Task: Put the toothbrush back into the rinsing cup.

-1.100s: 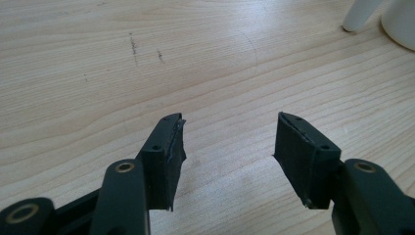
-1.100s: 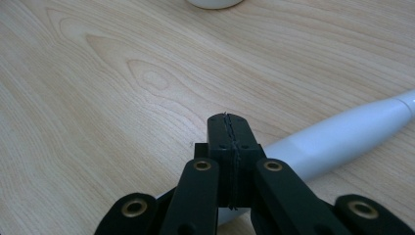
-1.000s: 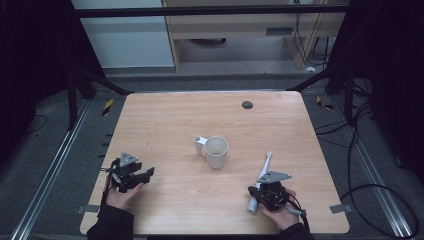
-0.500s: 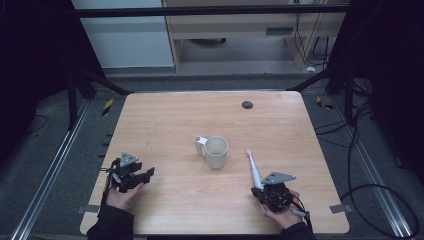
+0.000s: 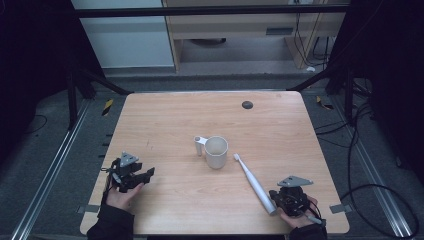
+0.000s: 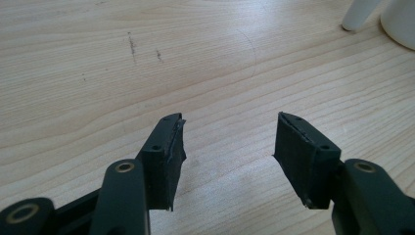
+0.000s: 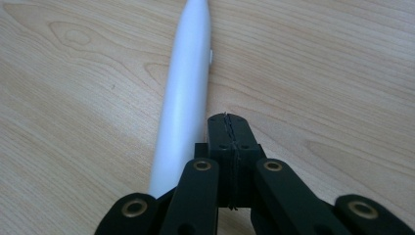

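Two grippers sat near the bench's (image 5: 165,107) near edge in the high view: the left gripper (image 5: 146,174) by the near-left corner, the right gripper (image 5: 285,196) by the near-right corner; a white toothbrush (image 5: 252,182) lay flat between the right gripper and the white mug (image 5: 216,151) at mid-bench, its head close to the mug's base, its handle end just beside the right gripper; the mug looked empty, so I judged the brush was yet to go in.

In the left gripper view the left gripper (image 6: 226,142) had its jaws wide apart with bare wood between them; the mug (image 6: 399,22) showed at the far right.

In the right gripper view the right gripper (image 7: 229,120) had its jaws closed on nothing; the toothbrush (image 7: 183,98) lay alongside, touching the outside of one jaw, ungrasped; picking it up remained.
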`<state>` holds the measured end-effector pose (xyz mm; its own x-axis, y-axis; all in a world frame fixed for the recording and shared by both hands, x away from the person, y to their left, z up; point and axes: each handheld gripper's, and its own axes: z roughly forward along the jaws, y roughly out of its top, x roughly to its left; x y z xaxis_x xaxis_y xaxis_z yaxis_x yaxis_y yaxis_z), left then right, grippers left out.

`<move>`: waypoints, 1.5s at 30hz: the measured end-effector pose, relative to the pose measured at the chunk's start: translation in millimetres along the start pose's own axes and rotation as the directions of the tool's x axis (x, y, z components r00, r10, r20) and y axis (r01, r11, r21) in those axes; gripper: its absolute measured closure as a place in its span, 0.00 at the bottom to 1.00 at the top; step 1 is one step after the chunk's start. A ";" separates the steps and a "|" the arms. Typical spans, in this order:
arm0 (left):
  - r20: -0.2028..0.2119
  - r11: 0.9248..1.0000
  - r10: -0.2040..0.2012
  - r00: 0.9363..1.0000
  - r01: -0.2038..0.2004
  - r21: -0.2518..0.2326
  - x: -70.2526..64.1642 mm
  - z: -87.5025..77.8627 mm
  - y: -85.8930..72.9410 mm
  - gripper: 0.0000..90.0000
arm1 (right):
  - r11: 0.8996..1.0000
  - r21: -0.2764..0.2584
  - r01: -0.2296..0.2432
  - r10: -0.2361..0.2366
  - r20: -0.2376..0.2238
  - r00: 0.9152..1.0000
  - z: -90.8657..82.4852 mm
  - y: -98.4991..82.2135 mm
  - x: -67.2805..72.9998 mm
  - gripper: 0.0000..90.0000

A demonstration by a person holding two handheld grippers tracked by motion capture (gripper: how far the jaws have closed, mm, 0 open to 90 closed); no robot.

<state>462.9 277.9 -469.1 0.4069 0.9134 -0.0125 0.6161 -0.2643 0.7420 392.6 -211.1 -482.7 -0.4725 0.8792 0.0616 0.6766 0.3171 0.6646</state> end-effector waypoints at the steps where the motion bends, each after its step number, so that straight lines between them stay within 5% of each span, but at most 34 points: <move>1: 0.000 1.000 0.000 1.000 0.000 -0.001 0.0 0.0 0.0 0.49 | 1.000 0.001 0.001 -0.001 0.000 1.000 -0.2 -0.1 0.0 1.00; 5: 0.001 1.000 -0.004 1.000 0.004 0.002 0.4 0.1 0.0 0.49 | 1.000 -0.015 -0.006 0.006 0.000 1.000 -3.0 0.4 2.0 1.00; 10: 0.002 1.000 0.001 1.000 -0.001 0.002 0.0 0.5 0.0 0.49 | 0.996 -0.083 0.025 -0.033 -0.086 0.996 -7.9 8.5 18.6 1.00; 21: 0.004 1.000 -0.004 1.000 0.004 0.002 0.7 0.2 0.2 0.49 | 0.999 -0.046 0.022 -0.026 -0.093 0.995 0.3 8.5 18.7 1.00; 31: 0.004 1.000 -0.013 1.000 0.013 0.005 1.4 1.7 0.0 0.49 | 0.998 -0.068 0.006 -0.011 -0.066 0.998 -0.6 16.1 10.7 1.00; 45: 0.003 1.000 -0.006 1.000 0.006 0.012 2.1 3.7 -0.1 0.49 | 0.993 -0.115 -0.002 0.002 0.002 1.000 0.9 42.7 -7.5 0.75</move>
<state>466.2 278.7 -471.7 0.4052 0.9140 -0.0185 0.6265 -0.2628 0.7338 425.5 -203.8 -455.4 -0.4703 0.8803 0.0617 0.6080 0.2726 0.7457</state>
